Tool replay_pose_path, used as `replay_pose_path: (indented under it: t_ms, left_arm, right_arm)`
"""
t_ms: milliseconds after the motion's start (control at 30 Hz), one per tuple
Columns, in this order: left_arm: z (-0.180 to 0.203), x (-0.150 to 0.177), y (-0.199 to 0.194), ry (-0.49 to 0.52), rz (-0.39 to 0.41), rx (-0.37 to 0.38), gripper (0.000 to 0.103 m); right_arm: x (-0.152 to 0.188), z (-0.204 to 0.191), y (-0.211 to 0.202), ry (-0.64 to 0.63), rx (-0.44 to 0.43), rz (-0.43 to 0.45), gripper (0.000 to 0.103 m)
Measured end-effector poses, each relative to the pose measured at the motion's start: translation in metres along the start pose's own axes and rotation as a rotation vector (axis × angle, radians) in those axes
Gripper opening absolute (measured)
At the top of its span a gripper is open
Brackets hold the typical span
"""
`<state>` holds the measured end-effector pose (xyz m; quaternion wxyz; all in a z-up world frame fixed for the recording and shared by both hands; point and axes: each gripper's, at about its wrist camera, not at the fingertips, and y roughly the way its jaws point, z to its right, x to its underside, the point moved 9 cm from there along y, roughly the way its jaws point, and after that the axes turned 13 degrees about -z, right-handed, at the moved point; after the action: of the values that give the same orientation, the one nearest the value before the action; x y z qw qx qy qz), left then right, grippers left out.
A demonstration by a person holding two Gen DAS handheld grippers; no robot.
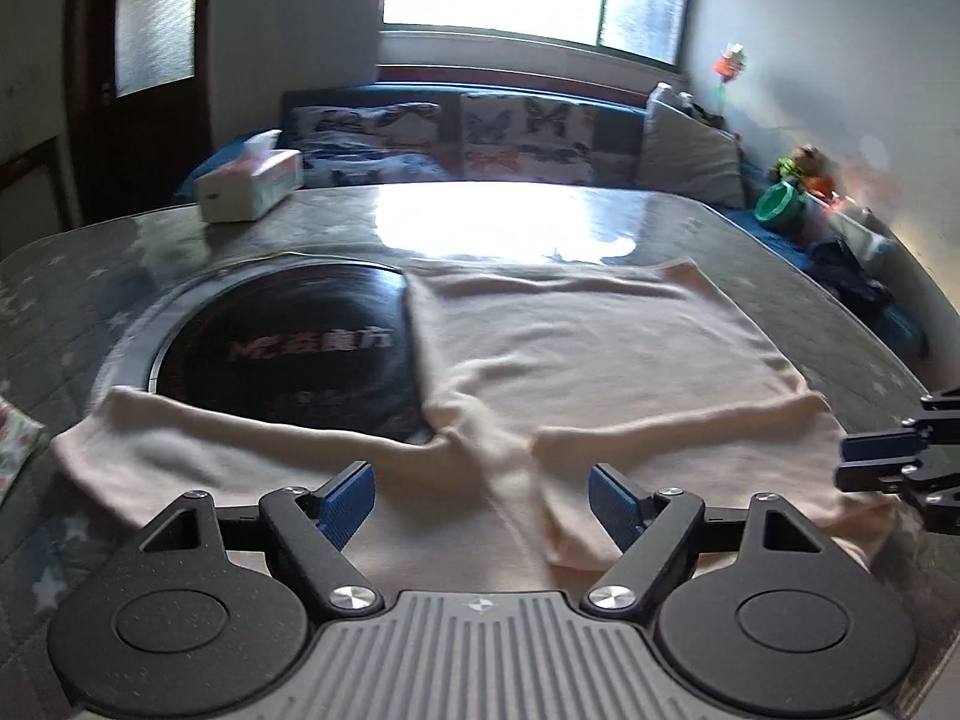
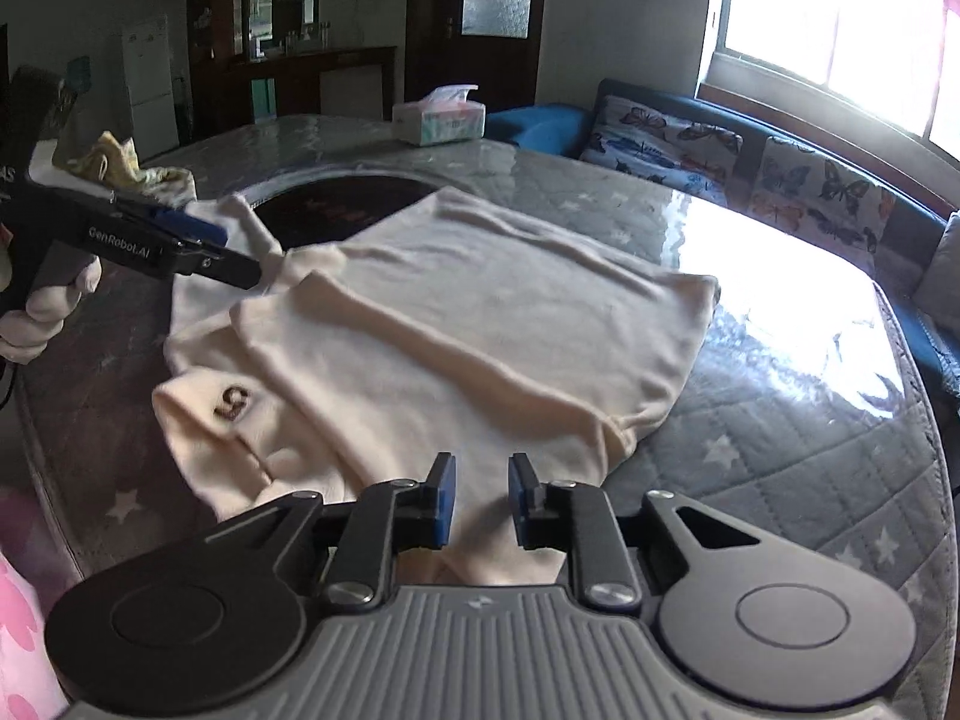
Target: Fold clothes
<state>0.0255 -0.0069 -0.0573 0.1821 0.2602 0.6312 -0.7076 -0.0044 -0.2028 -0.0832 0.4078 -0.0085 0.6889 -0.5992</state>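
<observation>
A cream knit garment (image 1: pixel 600 348) (image 2: pixel 480 312) lies spread on the grey star-patterned table (image 2: pixel 780 450), with one sleeve folded across its body and a dark "G" mark (image 2: pixel 231 402) near its left edge. My left gripper (image 1: pixel 480 501) (image 2: pixel 234 252) hovers over the garment's near edge, jaws wide open with nothing between them; a gloved hand (image 2: pixel 42 306) holds it. My right gripper (image 2: pixel 480 498) (image 1: pixel 852 462) is over the garment's right-hand edge, its blue pads (image 2: pixel 444 498) a narrow gap apart. Cloth shows beyond the gap, and the pads do not press on it.
A black round cooktop (image 1: pixel 282 348) (image 2: pixel 342 204) is set into the table, partly under the garment. A tissue box (image 1: pixel 249 186) (image 2: pixel 438 117) stands at the far side. A yellowish cloth heap (image 2: pixel 126 162) lies at the left. A sofa with butterfly cushions (image 1: pixel 510 132) (image 2: pixel 660 144) runs behind.
</observation>
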Motion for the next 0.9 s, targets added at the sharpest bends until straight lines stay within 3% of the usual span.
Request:
replay_pose_path:
  t_ms: [233,533,700,900]
  left_arm:
    - [-0.004,0.016,0.014,0.016,-0.055,-0.035,0.080]
    - [-0.021,0.019,-0.004,-0.019,-0.031,-0.035,0.081]
    - [-0.059,0.015,-0.015,-0.103,-0.005,-0.103,0.081]
    - [-0.122,0.012,-0.022,-0.244,0.016,-0.226,0.081]
  right_arm:
    - [-0.009,-0.009,-0.002,-0.047,-0.006,-0.010,0.021]
    - [-0.072,-0.040,0.018,-0.139,-0.091,0.038,0.020]
    - [-0.100,-0.071,0.045,-0.190,-0.172,0.038,0.020]
    - [-0.106,-0.095,0.076,-0.214,-0.222,0.003,0.019]
